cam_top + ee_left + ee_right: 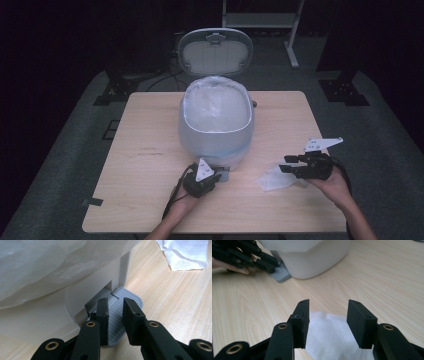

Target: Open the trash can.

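We note a light wooden table [150, 150], its top at the frame's centre, lit from above. Grey carpet floor [390, 150] surrounds it on all sides. Beyond, the room falls into darkness. A white metal stand [292, 47] shows at the upper centre-right; black frame feet [345, 92] rest at upper right, and another [112, 92] at upper left.

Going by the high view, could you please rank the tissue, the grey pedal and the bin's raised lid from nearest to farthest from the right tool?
From the right tool:
1. Tissue, just beneath it.
2. Grey pedal, leftward at the bin's foot.
3. Raised lid, at the table's far edge.
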Motion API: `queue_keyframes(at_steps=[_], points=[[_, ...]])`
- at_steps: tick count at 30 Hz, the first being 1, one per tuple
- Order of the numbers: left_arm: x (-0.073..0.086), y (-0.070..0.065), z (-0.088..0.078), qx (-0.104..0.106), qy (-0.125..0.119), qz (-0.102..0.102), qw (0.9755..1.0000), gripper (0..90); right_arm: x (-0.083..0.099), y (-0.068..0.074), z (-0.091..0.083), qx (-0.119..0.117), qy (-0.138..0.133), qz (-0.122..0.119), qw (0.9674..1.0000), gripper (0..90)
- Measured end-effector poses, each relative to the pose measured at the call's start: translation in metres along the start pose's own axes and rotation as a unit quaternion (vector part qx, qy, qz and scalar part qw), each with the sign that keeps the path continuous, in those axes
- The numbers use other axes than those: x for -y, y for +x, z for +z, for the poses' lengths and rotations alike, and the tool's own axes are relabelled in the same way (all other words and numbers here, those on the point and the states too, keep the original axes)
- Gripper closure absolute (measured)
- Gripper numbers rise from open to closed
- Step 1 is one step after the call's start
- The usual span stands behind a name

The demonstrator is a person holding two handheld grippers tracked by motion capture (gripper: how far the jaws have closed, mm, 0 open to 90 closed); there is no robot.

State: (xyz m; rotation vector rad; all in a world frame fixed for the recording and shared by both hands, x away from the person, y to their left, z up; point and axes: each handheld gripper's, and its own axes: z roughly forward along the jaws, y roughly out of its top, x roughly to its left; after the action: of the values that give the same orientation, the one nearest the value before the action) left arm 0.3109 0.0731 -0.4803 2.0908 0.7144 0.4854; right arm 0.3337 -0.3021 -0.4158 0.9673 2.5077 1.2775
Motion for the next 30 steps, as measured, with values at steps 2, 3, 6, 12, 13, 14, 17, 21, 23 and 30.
queue_keyframes(at_steps=[2, 3, 6, 12, 13, 14, 17, 21, 23, 30], points=[[0.0, 0.0, 0.0, 0.0, 0.0, -0.001, 1.0, 75.1, 0.004, -0.001, 0.002, 0.004, 0.004, 0.0, 1.0, 51.2], [0.0, 0.0, 0.0, 0.0, 0.0, -0.001, 1.0, 75.1, 0.007, -0.001, 0.003, 0.005, 0.008, 0.002, 0.9999, 51.1], [0.0, 0.0, 0.0, 0.0, 0.0, 0.0, 1.0, 75.1, 0.015, -0.002, 0.009, 0.011, 0.02, 0.005, 0.9997, 50.7], [0.0, 0.0, 0.0, 0.0, 0.0, 0.0, 1.0, 75.1, 0.023, -0.003, 0.015, 0.015, 0.032, 0.007, 0.9994, 48.0], [0.0, 0.0, 0.0, 0.0, 0.0, 0.0, 1.0, 75.1, 0.023, -0.003, 0.016, 0.016, 0.032, 0.008, 0.9993, 47.6], [0.0, 0.0, 0.0, 0.0, 0.0, 0.0, 1.0, 75.1, 0.024, -0.003, 0.016, 0.017, 0.035, 0.008, 0.9992, 47.3], [0.0, 0.0, 0.0, 0.0, 0.0, 0.0, 1.0, 75.1, 0.027, -0.003, 0.019, 0.022, 0.039, 0.009, 0.9989, 44.7], [0.0, 0.0, 0.0, 0.0, 0.0, 0.0, 1.0, 75.1, 0.031, -0.004, 0.023, 0.03, 0.051, 0.006, 0.9982, 41.3], [0.0, 0.0, 0.0, 0.0, 0.0, 0.0, 1.0, 75.1, 0.032, -0.004, 0.025, 0.031, 0.053, 0.004, 0.9981, 40.8], [0.0, 0.0, 0.0, 0.0, 0.0, -0.001, 1.0, 75.1, 0.035, -0.002, 0.033, 0.041, 0.068, -0.005, 0.9969, 38.0]])
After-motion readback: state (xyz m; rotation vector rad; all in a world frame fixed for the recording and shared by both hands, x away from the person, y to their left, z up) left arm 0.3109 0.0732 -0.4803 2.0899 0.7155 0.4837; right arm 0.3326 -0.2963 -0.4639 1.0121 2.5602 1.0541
